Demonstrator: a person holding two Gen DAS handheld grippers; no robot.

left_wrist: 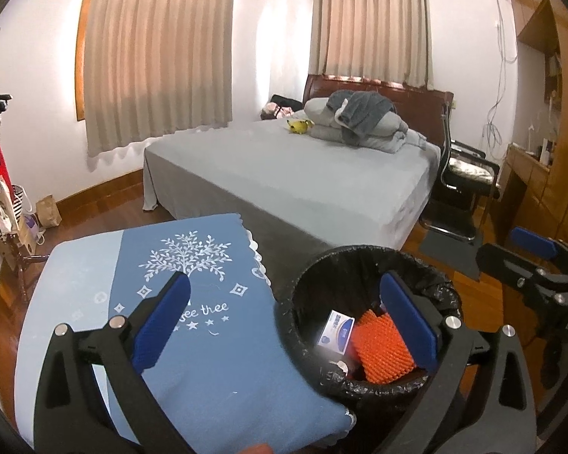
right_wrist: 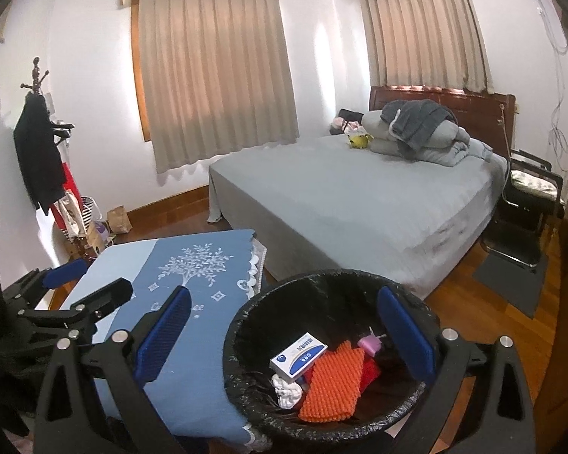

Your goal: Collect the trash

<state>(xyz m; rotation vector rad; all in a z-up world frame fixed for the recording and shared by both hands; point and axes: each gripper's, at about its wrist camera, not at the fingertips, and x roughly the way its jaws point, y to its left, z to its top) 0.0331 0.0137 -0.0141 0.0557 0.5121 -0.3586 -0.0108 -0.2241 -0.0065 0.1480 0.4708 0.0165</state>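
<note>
Black-lined bin point(right_wrist: 246, 340) — orange mat point(right_wrist: 331, 386), white box point(right_wrist: 298, 355) inside — both grippers point(left_wrist: 284, 321) point(right_wrist: 284, 335) spread wide.

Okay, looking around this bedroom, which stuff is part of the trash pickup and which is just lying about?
Part of the job:
trash bin with black liner
white and blue box in it
orange spiky mat in it
crumpled white tissue in it

Just lying about:
yellow plush toy on the bed
folded bedding
brown paper bag
coat rack
</note>
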